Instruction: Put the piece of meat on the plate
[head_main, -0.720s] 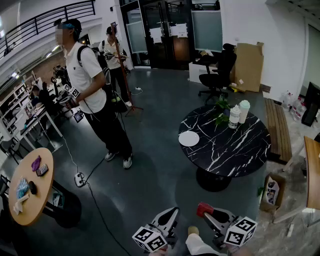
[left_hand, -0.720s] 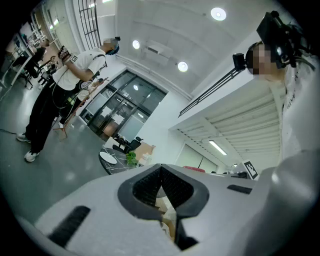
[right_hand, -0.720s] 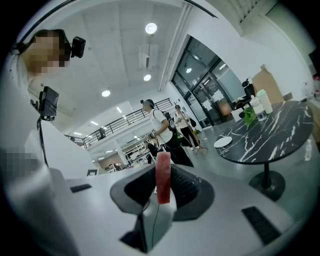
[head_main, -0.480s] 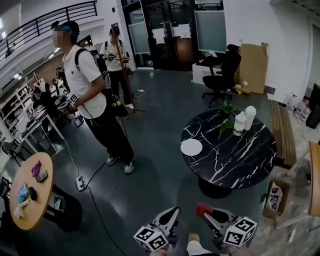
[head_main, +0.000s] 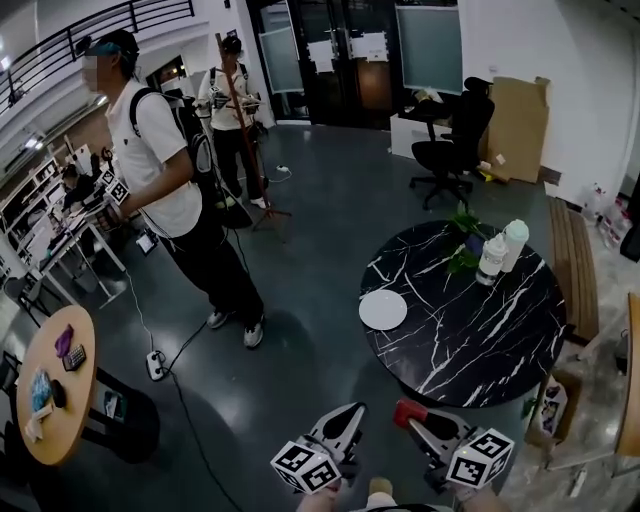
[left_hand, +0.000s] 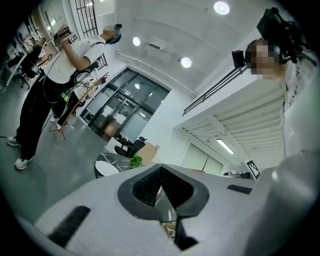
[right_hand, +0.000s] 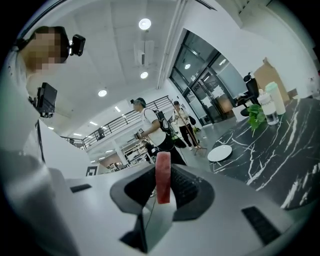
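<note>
My right claw (head_main: 412, 420) is clamped on the piece of meat (right_hand: 163, 178), a red slab standing upright between the pads, held above the grey floor (head_main: 320, 250). Just beside it, my left claw (head_main: 348, 416) is drawn together with nothing in it. Both are well short of the round black marbled tabletop (head_main: 480, 335). The white plate (head_main: 383, 310) lies near that tabletop's closer left edge, well apart from the meat. Toward the far edge stand two bottles (head_main: 492, 258) beside a small green plant (head_main: 463, 250). Further left, a person (head_main: 165, 165) in a white shirt stands on the floor.
</note>
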